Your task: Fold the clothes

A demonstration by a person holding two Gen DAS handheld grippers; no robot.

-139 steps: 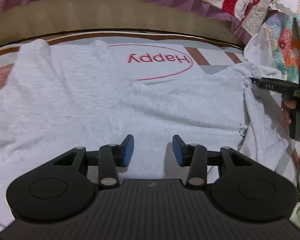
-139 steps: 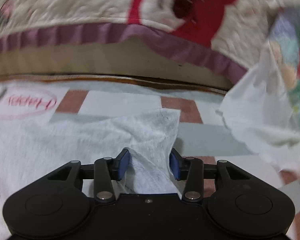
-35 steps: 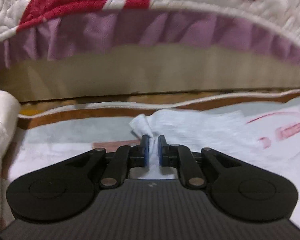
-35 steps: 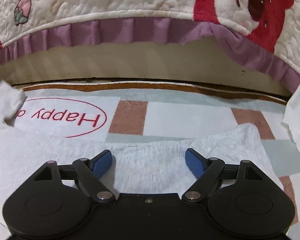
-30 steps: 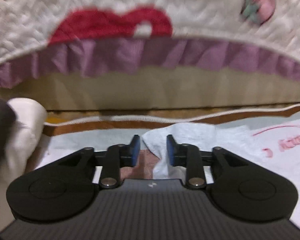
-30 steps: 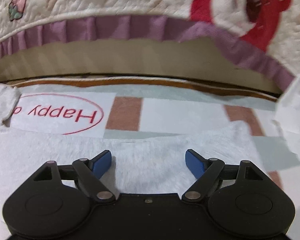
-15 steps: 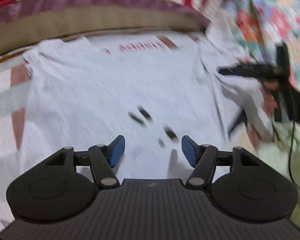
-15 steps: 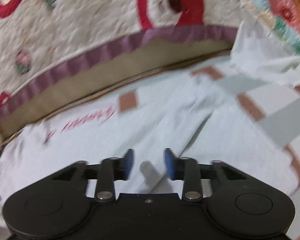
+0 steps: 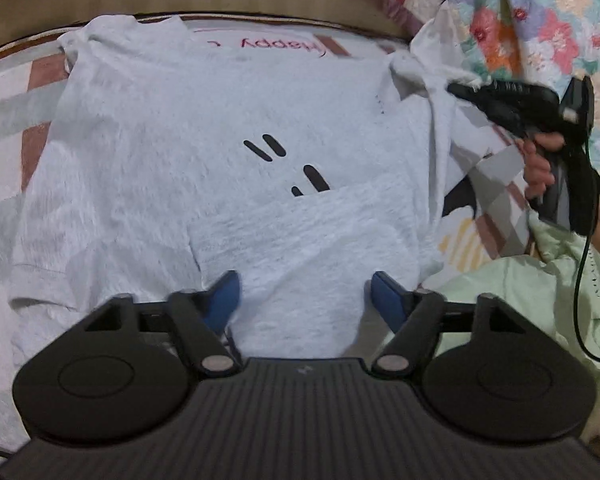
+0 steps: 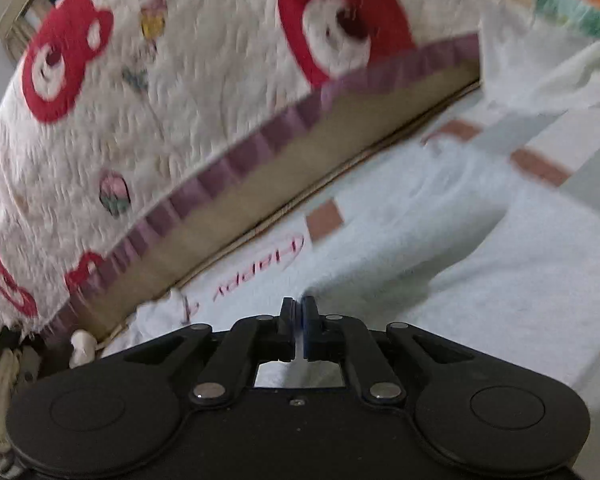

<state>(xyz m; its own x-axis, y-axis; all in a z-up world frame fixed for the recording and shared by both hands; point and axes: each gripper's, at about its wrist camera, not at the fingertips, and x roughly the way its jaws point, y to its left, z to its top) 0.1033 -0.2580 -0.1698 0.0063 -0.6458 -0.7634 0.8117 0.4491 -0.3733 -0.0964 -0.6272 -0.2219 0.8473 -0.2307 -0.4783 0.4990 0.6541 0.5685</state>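
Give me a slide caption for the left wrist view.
Left hand-held gripper closing over a grey T-shirt while the right hand-held gripper pinches its sleeve.

Left tongs (image 9: 305,298): pitched steeply down, blue pads wide apart in the left wrist view, jaws closing. Cloth lies between and under the pads, but neither pad presses on it, so no grip.

Right tongs (image 10: 299,322): pads nearly together with only a thin slit between them, jaws closing; a sliver of pale cloth shows in the slit, pinched. Its view is tilted, so the body is rolled, and it points shallowly down.

In the left wrist view the right tongs (image 9: 466,92) sit at the far right, tips at a bunched cloth corner. The person's right hand (image 9: 540,160) wraps the handle, fingers (image 9: 536,168) curled round it, forearm trailing off the right edge.
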